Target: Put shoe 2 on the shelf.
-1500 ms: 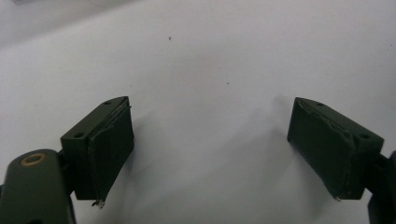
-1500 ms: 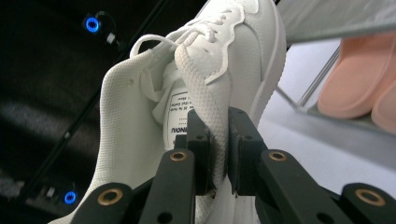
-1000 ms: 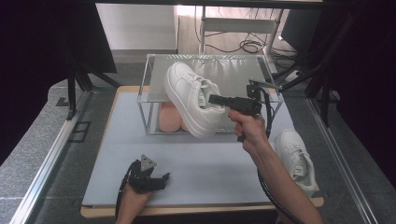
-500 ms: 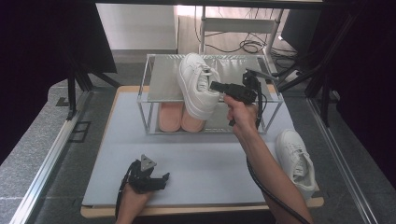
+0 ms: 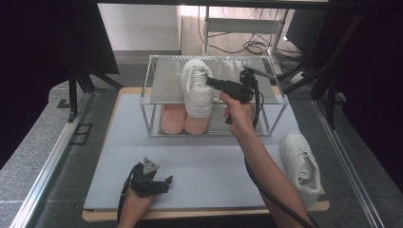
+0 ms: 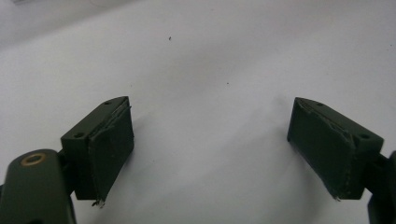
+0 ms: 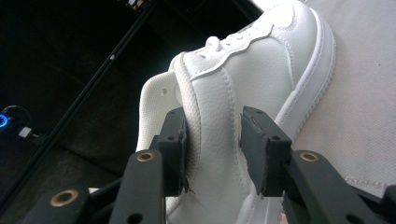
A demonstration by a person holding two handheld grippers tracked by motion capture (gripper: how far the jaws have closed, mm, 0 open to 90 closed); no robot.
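One white leather sneaker (image 5: 196, 89) lies on top of the clear glass shelf rack (image 5: 161, 76), long axis front to back, toe toward the person, the right gripper (image 5: 212, 82) at its collar. Right gripper view: the jaws pinch the collar wall (image 7: 212, 133). Left gripper view: the left gripper (image 6: 210, 144) gapes wide, empty, over the pale mat (image 6: 210, 56).

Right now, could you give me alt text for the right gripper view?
The right gripper is clamped on the side wall of a white sneaker, one black jaw inside the collar and one outside. The sneaker's sole lies against a pale grey surface, with dark background to the left.
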